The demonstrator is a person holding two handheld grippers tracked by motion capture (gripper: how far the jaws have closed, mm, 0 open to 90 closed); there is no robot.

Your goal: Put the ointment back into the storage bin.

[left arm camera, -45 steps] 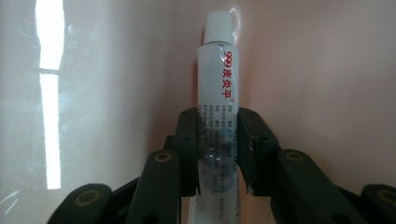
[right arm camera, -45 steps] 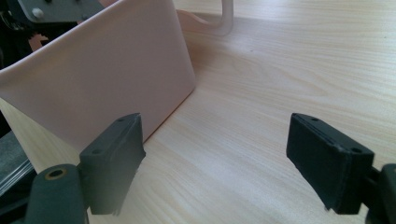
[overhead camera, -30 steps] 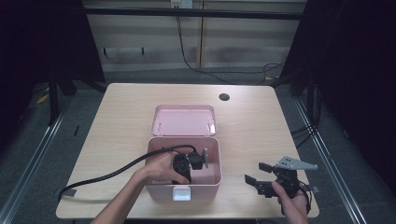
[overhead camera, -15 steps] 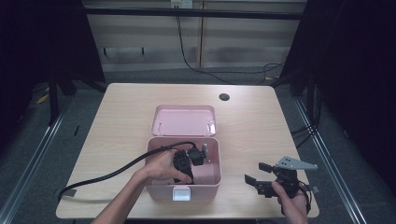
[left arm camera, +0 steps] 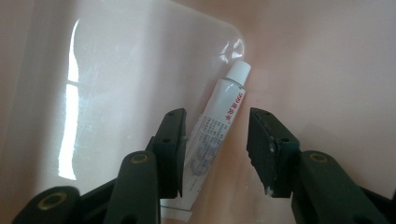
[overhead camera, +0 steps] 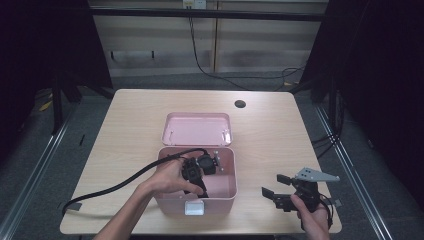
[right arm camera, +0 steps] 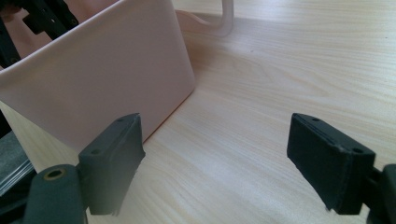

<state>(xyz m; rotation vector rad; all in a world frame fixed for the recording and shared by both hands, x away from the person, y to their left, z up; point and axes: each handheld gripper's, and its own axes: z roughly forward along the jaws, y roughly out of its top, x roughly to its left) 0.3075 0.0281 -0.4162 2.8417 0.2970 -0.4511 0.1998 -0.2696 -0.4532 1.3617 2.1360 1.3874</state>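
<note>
- My left hand [overhead camera: 172,176] reached into the pink box [overhead camera: 227,192] from its near left side, wrist bent down, with the left gripper [left arm camera: 215,154] lowered inside and its black cable [overhead camera: 115,186] trailing off left of the box.
- My right hand [overhead camera: 312,217] rested on the table [overhead camera: 130,130] right of the box, well apart from it, with the right gripper [overhead camera: 274,194] held level and pointed at the box's right wall.
- The left tongs were released, jaws spread to either side of a white tube [left arm camera: 212,140] without clamping it.
- The right tongs were released too, jaws wide with bare wood between them.
- The left gripper view showed the tube lying on the box floor, cap toward a far corner; from the high view, I could not make it out.
- The high view showed the box's lid [overhead camera: 197,129] lying open flat behind the box.
- The right gripper view showed the box's outer wall [right arm camera: 102,84] close up.
</note>
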